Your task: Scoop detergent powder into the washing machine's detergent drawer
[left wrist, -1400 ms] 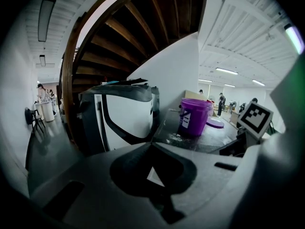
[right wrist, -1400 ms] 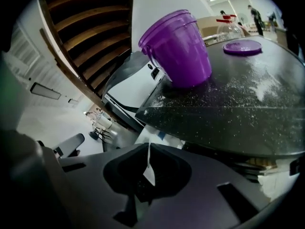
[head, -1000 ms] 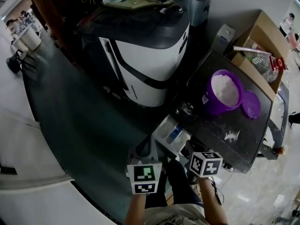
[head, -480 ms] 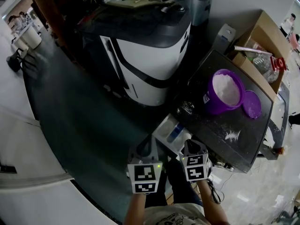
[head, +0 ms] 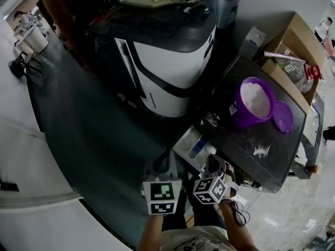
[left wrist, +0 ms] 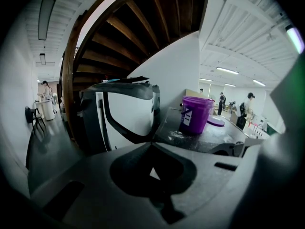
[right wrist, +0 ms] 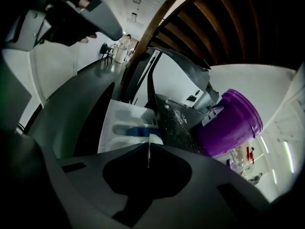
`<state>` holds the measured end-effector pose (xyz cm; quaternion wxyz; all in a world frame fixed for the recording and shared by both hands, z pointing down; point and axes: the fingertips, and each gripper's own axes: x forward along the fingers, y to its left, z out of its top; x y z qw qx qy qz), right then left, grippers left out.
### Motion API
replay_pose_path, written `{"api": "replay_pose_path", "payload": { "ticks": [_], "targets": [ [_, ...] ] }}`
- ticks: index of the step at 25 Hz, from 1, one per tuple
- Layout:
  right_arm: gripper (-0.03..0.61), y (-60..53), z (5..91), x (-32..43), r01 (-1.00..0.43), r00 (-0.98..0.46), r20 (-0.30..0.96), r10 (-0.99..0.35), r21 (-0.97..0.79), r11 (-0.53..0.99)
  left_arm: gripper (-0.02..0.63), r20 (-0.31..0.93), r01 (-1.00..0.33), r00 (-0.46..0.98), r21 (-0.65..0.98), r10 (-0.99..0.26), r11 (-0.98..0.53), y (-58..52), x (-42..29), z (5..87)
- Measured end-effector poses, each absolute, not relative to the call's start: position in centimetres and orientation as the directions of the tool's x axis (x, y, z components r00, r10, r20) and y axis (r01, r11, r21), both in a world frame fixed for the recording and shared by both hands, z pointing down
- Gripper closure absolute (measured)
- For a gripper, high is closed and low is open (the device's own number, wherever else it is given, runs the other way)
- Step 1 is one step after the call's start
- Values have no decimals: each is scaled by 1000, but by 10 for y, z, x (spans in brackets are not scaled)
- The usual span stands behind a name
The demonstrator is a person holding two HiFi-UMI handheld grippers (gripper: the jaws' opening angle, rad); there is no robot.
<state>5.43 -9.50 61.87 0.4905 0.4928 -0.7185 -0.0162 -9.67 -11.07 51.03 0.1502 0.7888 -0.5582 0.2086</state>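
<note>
Detergent drawer: white, blue insert, open, lower centre | purple tub of white powder at right on black top, lid beside it, spilled powder | left gripper, right gripper near drawer: 2 jaw pairs closed, empty

The left gripper has its jaws pressed together with nothing between them. Past their tips stands the white washing machine with its dark top. To its right, a purple tub sits on a black tabletop, with spilled powder beside it and a purple lid behind. A wooden staircase curves overhead.
</note>
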Motion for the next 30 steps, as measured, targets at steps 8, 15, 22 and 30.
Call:
{"api": "replay_pose_path", "payload": {
  "ticks": [8,15,22,30],
  "targets": [
    [557,-94,624,52,-483,34,641,-767,682,548,612,496,-944,288,5,-819,-329,-110,-100,509],
    [557,-91,628,52,-415,40,622,-782,722,553,612,496,-948,281,7,-822,-319,-109,-104,511],
    [557,-91,625,53,-476,26,616,-787,700,532,612,498,-948,279,8,-821,-318,-106,-104,511],
    [557,-91,618,55,-618,-8,637,-771,603,505,612,491,-949,276,4,-826,-314,-105,-103,507]
  ]
}}
